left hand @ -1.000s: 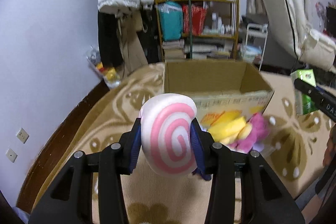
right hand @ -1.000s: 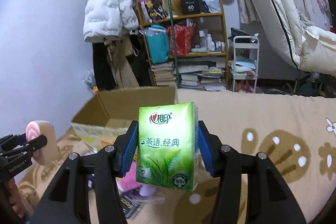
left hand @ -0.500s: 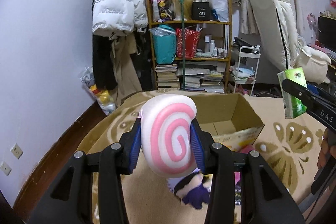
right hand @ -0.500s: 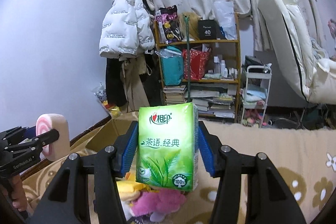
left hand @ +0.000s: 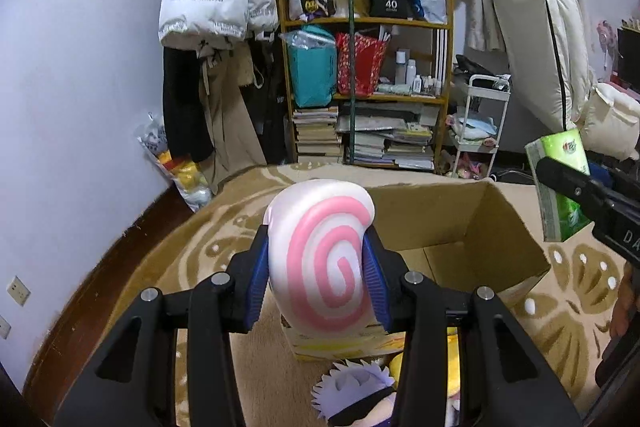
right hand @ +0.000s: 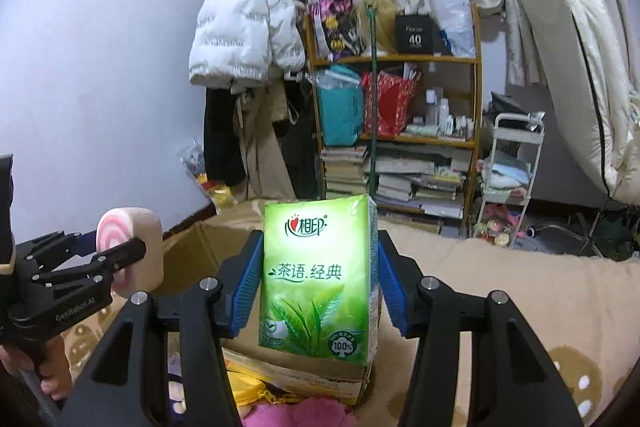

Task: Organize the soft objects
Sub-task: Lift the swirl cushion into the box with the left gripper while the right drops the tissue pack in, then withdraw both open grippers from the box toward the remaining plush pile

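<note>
Over the last second both grippers have risen and levelled out: the open brown cardboard box (left hand: 472, 223), earlier seen from nearer the carpet with the toys in front of it, now shows its bare inside beyond the load. The left gripper (left hand: 318, 265) keeps its blue-padded fingers (left hand: 258, 279) clamped on the round white foam cushion with a pink spiral (left hand: 322, 259), held in the air just short of the box's near wall. The right gripper (right hand: 316, 279) stays clamped on the green plastic-wrapped tissue pack (right hand: 318, 279), also aloft, near the box's right side. Judging from this, both soft items are carried and lined up for dropping into the box; release has not happened yet.

The left wrist view alone shows the box interior, which looks empty where visible, and a plush doll with pale spiky hair (left hand: 356, 397) on the patterned beige carpet (left hand: 200, 251) in front of it. The right wrist view alone shows the cushion's thick side profile, the pack's printed face, and a pink plush (right hand: 304, 413) with something yellow (right hand: 250, 385) beside it below the box.
</note>
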Tool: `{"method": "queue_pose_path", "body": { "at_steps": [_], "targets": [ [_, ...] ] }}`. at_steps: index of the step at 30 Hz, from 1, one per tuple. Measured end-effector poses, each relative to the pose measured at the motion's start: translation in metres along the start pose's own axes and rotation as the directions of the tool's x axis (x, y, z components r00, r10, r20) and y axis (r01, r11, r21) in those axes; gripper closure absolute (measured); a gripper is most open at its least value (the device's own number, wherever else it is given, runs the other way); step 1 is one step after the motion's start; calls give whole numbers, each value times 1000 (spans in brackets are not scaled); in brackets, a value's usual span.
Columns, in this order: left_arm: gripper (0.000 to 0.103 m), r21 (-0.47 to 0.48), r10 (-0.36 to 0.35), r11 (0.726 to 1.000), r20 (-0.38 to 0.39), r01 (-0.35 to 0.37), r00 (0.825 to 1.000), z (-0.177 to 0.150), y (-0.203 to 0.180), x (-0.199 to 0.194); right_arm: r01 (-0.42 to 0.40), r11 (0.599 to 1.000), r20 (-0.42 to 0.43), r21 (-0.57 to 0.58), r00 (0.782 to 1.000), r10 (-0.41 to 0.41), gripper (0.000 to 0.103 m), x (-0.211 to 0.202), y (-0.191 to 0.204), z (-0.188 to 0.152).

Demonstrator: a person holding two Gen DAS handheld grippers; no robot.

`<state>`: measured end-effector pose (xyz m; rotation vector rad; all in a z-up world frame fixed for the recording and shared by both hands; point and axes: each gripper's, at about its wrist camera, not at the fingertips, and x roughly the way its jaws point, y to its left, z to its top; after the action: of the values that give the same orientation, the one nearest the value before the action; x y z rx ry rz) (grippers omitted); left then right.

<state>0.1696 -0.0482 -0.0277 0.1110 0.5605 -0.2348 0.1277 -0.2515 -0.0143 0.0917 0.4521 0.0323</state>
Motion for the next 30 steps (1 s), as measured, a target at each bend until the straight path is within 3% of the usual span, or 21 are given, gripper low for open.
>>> {"method": "queue_pose_path", "body": {
  "at_steps": [3, 15, 19, 24, 26, 30],
  "targets": [
    [61, -22, -18, 1000, -36, 18, 999, -5, 2, 17, -9, 1000, -30, 15, 1000, 9, 46, 13, -4, -9],
    [60, -11, -60, 998, -48, 59, 997, -20, -7, 36, -73, 996, -93, 57, 993, 78, 44, 44, -19, -35],
    [50, 6, -49, 999, -43, 50, 998, -22, -11, 33, -80, 995, -103, 59, 991, 85, 44, 44, -19, -39],
    [45, 42, -56, 997, -48, 58, 997, -24, -17, 28, -81, 995, -122, 61, 989, 88, 42, 44, -17, -41],
    [39, 52, -42, 998, -50, 44, 998, -25, -18, 27, -82, 994, -119, 71, 989, 90, 33, 41, -17, -41],
    [35, 63, -23, 998, -57, 26, 998, -27, -19, 20, -79, 993, -98, 83, 991, 87, 28, 30, -17, -41]
  ]
}}
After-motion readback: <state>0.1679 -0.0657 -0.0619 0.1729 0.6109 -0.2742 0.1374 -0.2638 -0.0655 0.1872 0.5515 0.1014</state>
